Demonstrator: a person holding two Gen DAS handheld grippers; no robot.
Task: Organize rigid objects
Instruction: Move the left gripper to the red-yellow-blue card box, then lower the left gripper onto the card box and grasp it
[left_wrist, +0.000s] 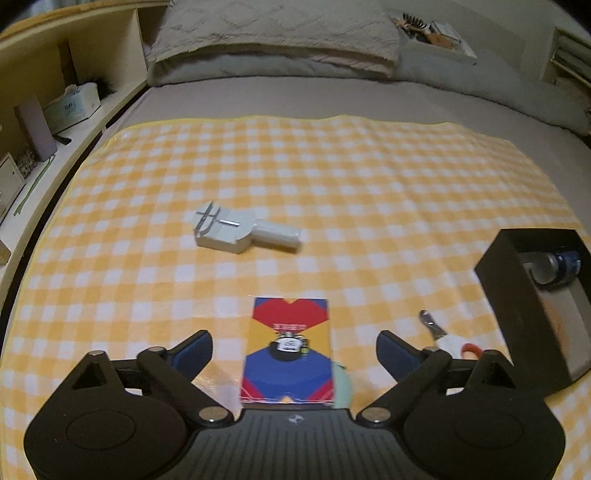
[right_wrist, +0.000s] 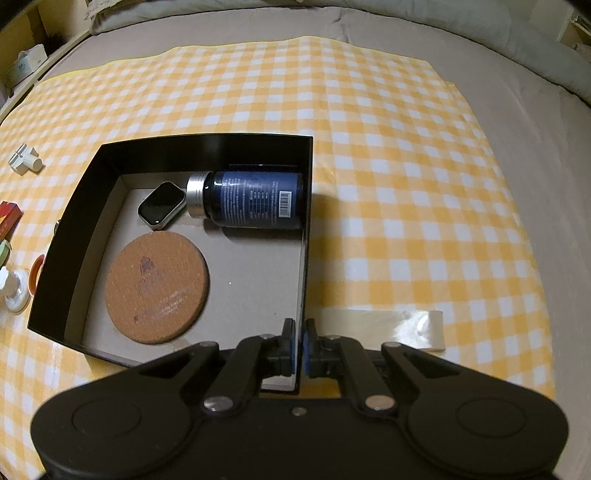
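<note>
- The colourful card box (left_wrist: 290, 350) lies flat on the checked cloth (left_wrist: 332, 177), just left of the black tray (right_wrist: 306, 192), and is the nearest loose thing to the left hand-held gripper (left_wrist: 294, 350). It looks light and stiff with a glossy printed face, so I judge it may slide under the pads. The long side edges are the place to pinch it, not the broad top.
- The left hand-held gripper stands spread wide, one blue pad on either side of the box and both clear of it. It holds nothing.
- The right hand-held gripper (right_wrist: 300, 349) is closed tight on the near end of the tray's right wall, one pad inside and one outside. I read this as steadying the tray while things go in.
- Inside the tray, a cork coaster (right_wrist: 157, 288) lies flat near the front. It is light and grippy.
- Behind it a smartwatch body (right_wrist: 161, 205) rests face up. Its glass is likely fragile.
- A dark blue bottle (right_wrist: 255, 199) lies on its side against the tray's far right corner. Being round, it could roll.
- Left of the tray's near corner lies a small metal tool with an orange part (left_wrist: 443, 338), half hidden.
- Farthest from the tray, out on the cloth, lies a pale grey plastic tool (left_wrist: 240, 230). It is rigid, and its blocky head offers flat sides.
</note>
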